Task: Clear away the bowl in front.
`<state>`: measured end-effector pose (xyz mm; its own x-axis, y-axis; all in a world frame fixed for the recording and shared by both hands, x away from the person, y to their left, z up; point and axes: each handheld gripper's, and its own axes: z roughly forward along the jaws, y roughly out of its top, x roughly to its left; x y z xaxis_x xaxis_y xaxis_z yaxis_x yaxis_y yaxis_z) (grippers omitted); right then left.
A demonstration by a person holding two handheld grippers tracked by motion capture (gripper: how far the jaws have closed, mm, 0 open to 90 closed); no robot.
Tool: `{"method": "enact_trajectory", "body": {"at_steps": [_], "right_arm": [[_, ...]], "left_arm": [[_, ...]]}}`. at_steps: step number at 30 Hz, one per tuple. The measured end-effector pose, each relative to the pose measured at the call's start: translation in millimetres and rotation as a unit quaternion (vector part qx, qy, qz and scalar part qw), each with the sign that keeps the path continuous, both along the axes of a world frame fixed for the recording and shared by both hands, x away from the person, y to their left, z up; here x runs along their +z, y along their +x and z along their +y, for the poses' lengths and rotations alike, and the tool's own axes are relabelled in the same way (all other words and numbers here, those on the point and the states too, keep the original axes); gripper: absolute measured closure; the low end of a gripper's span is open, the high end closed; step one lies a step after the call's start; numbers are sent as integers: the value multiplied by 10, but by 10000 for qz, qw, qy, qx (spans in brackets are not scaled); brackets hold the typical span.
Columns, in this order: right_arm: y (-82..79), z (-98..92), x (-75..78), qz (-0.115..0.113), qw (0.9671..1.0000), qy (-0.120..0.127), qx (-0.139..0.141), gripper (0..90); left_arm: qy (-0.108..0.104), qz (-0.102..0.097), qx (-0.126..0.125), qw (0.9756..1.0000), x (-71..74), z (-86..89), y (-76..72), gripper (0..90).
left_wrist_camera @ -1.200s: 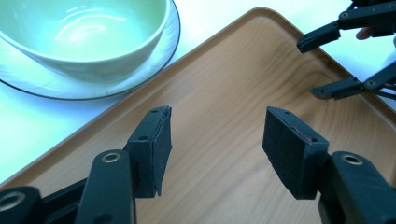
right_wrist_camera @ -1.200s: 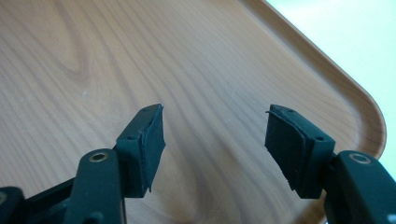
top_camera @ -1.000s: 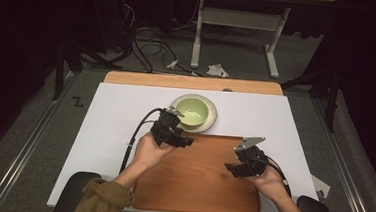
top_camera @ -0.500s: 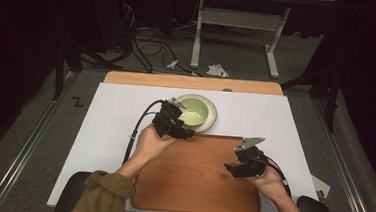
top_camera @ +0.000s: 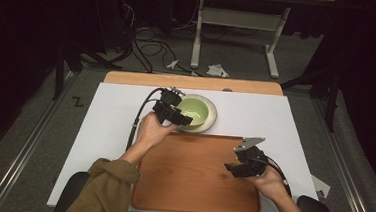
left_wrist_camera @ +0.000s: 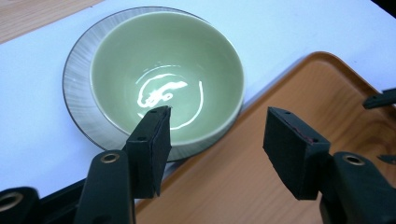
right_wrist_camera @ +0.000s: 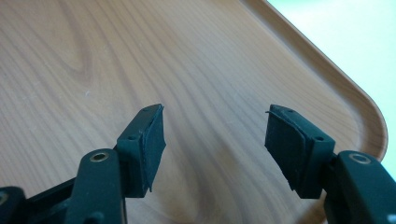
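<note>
On the white tabletop (top_camera: 109,125), the left gripper (top_camera: 174,114) hangs at the near left rim of the green bowl (top_camera: 193,111), its jaws spread wide with nothing between them. The green bowl sits in a grey-rimmed saucer (top_camera: 209,125) just beyond the far edge of the wooden tray (top_camera: 190,181). To the right, the right gripper (top_camera: 239,165) hovers over the wooden tray near its right side, jaws likewise parted and empty.

A pale green bowl (left_wrist_camera: 168,74) sits on a grey streaked plate (left_wrist_camera: 77,100); the tray (top_camera: 191,176) is wood-grained brown, the table (top_camera: 115,116) white.
</note>
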<state>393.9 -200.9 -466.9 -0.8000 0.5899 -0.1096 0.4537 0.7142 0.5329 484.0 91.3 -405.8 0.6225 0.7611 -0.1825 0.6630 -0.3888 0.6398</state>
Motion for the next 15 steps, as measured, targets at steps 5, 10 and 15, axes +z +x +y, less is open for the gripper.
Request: {"method": "enact_trajectory", "body": {"at_steps": [5, 10, 15], "right_arm": [[-5, 3, 4, 1, 10000, -40, 8, 379], [1, 0, -4, 17, 10000, -20, 33, 379], [-2, 2, -3, -9, 10000, -31, 36, 379]], "left_arm": [[126, 75, 134, 9998, -13, 6, 146, 410], [317, 48, 344, 9989, -49, 15, 287, 408], [406, 136, 518, 9977, -115, 27, 391, 408]]}}
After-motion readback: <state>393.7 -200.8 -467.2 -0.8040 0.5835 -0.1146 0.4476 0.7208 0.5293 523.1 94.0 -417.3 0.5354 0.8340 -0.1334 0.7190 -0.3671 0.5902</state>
